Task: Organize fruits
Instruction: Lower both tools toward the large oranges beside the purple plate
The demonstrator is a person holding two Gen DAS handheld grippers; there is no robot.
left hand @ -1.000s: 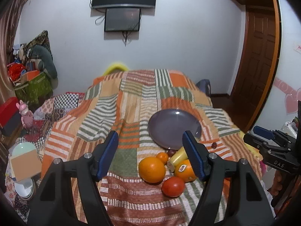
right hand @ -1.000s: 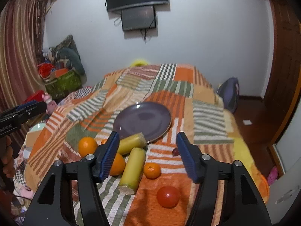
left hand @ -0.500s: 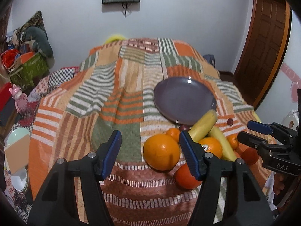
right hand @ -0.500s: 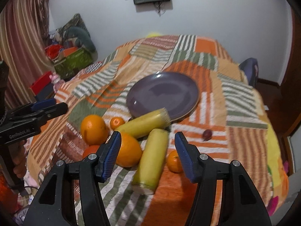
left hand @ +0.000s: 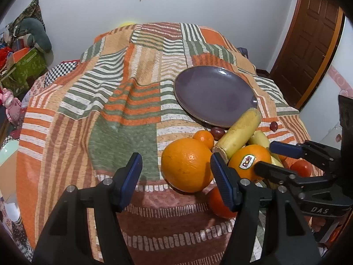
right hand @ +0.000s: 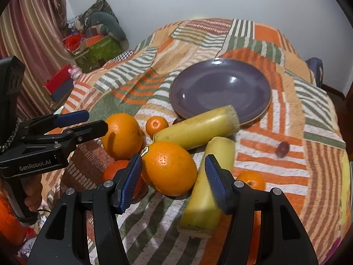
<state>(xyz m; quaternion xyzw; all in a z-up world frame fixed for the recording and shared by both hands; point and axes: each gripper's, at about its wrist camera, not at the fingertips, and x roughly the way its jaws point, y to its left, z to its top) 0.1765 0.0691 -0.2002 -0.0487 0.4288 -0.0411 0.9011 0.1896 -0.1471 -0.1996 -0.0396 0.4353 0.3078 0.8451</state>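
Observation:
A purple plate (left hand: 215, 95) (right hand: 220, 88) lies on the patchwork quilt. In front of it is a pile of fruit. My left gripper (left hand: 176, 176) (right hand: 97, 121) is open, and a large orange (left hand: 186, 165) (right hand: 122, 135) sits between its fingers, apart from the left pad. My right gripper (right hand: 173, 176) (left hand: 262, 156) is open around the stickered orange (right hand: 169, 167) (left hand: 249, 161). Two yellow bananas (right hand: 194, 128) (right hand: 207, 187) lie beside it. Small mandarins (right hand: 156, 124) (right hand: 251, 181), a red-orange fruit (right hand: 117, 172) and a grape (right hand: 283, 148) lie around them.
The quilt (left hand: 123, 114) drops off at the bed's near and side edges. Boxes and a green bag (left hand: 22, 68) crowd the floor on the left. A wooden door (left hand: 308, 39) stands at the right. A hand (right hand: 33, 196) holds the left gripper's handle.
Both grippers have come down and forward onto the fruit pile. The two big oranges, earlier ahead of the fingers, now sit between them. The fruit has not moved.

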